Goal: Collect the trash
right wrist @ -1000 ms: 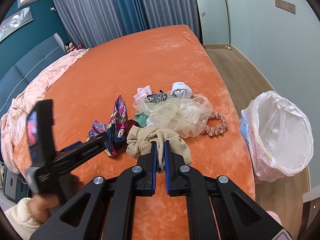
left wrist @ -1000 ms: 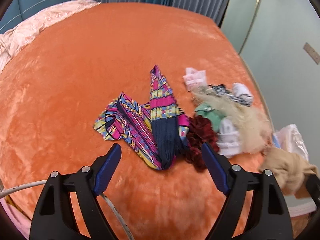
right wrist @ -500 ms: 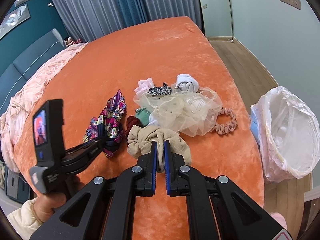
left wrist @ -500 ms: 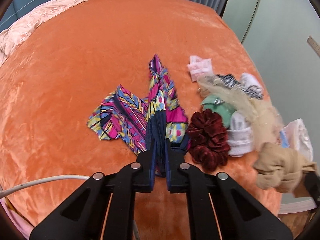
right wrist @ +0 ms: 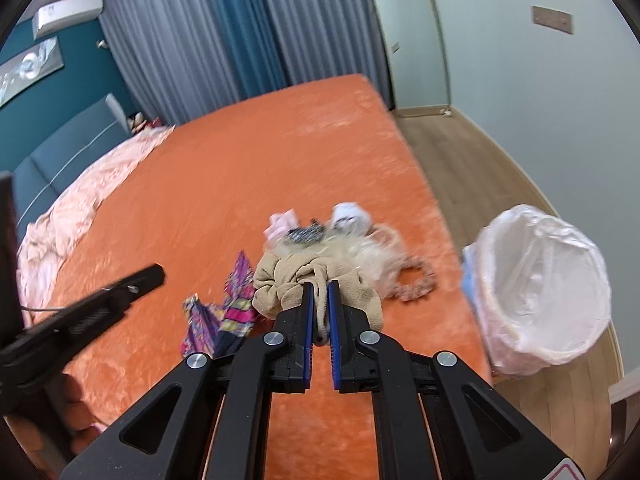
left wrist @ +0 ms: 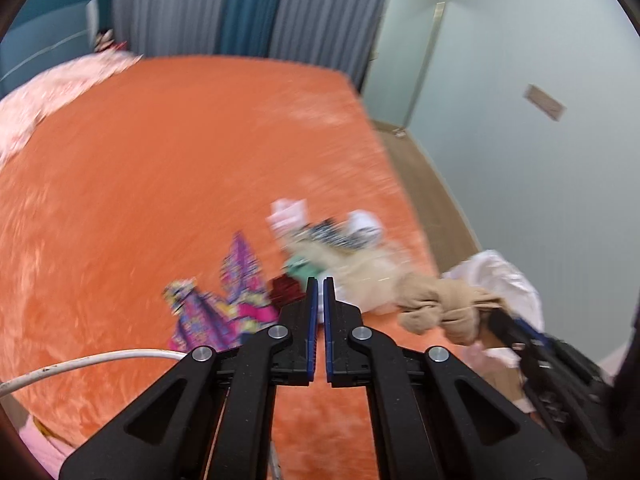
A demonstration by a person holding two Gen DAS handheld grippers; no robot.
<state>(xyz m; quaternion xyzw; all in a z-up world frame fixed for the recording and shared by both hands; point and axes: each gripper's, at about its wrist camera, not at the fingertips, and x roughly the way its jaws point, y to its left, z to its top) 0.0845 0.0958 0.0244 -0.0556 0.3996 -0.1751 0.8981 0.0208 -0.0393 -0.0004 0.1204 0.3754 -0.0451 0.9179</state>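
While beige cloth (right wrist: 316, 280) hangs clamped, lined bin (right wrist: 544, 280) beside bed edge (right wrist: 436, 216)

You are working in a home bedroom: a wide bed (right wrist: 248, 168) under an orange plush blanket fills the room, with a rumpled pink quilt (right wrist: 76, 216) at its far side against a padded blue headboard (right wrist: 68, 152). Floor-length grey and teal curtains (right wrist: 224, 36) hang behind it, an air conditioner (right wrist: 66, 14) sits high on the wall, and the floor (right wrist: 472, 156) is wood plank.
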